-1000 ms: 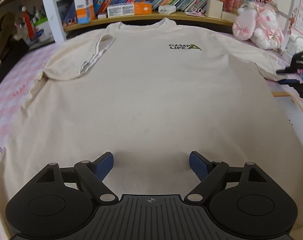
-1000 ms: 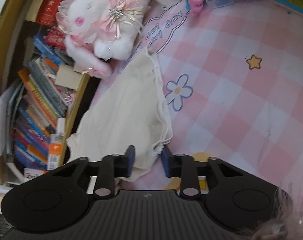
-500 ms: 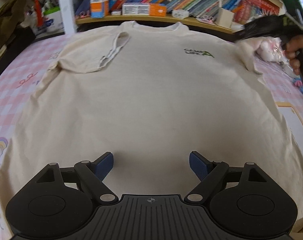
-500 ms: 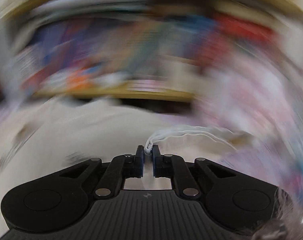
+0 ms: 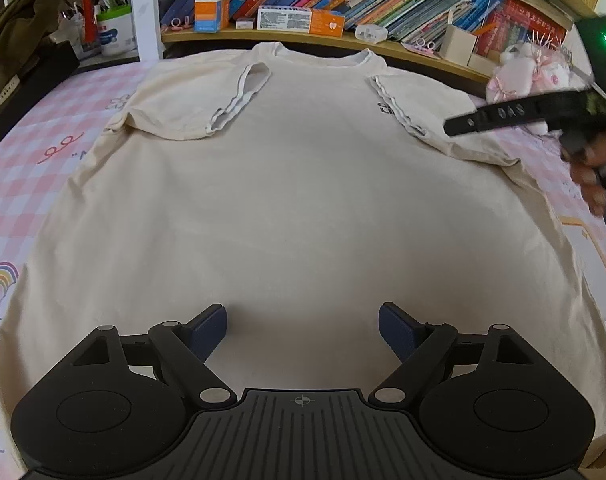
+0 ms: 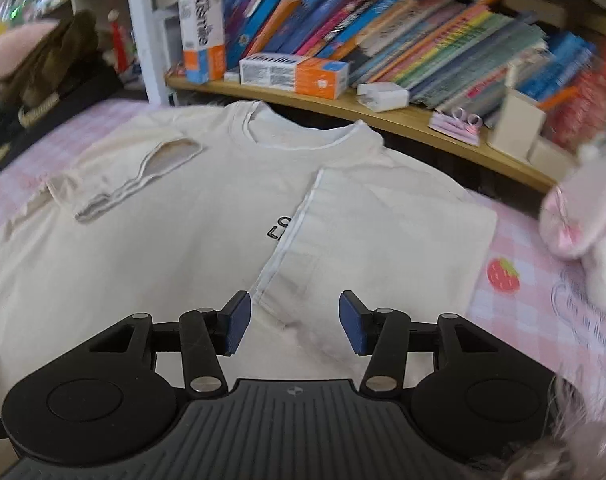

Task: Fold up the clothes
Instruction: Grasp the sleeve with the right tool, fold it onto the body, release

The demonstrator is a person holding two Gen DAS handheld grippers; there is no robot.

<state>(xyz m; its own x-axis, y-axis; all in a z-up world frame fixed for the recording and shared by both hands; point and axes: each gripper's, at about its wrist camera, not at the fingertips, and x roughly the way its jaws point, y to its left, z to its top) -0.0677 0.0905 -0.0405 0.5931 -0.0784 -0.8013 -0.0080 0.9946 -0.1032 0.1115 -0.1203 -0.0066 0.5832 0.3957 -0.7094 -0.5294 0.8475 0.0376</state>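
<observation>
A cream T-shirt (image 5: 303, 200) lies flat, front up, on a pink checked bed sheet (image 5: 31, 176). Both sleeves are folded in over the chest: the left sleeve (image 5: 207, 100) and the right sleeve (image 6: 379, 232), which covers part of the black chest print. My left gripper (image 5: 302, 330) hovers open over the lower middle of the shirt, holding nothing. My right gripper (image 6: 295, 322) is just above the folded right sleeve; its jaws are opening and the pads are clear of the cloth. In the left wrist view the right gripper's body (image 5: 515, 114) and a hand (image 5: 591, 176) show at the right edge.
A wooden shelf (image 5: 343, 42) with several books and boxes runs along the far side of the bed. A pink plush toy (image 5: 527, 72) sits at the right, by the shirt's shoulder. A dark bag and a pen pot stand at the far left.
The right gripper carried the right sleeve across and laid it over the chest, then let go as its jaws parted. The sleeve now hides part of the print. The left gripper stayed open.
</observation>
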